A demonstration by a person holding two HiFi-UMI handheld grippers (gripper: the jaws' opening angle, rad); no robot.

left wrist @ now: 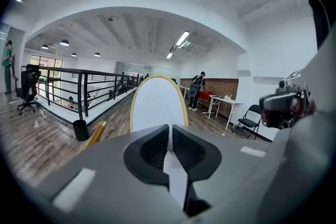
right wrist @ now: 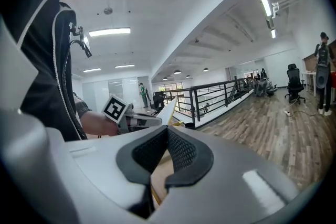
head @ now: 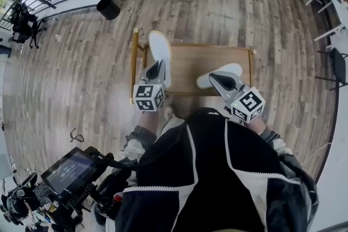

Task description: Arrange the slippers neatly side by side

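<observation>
White slipper (left wrist: 157, 105) held over the bench (head: 190, 57)
My left gripper (left wrist: 169, 136) pinches its yellow-rimmed sole; my right gripper (right wrist: 167, 136), pressed shut, sits at the second slipper (head: 231, 69).

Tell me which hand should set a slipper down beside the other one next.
Left. The left gripper is shut on one white slipper, held above the table, so it could likely lower it beside the other slipper, where the right gripper sits shut.
</observation>
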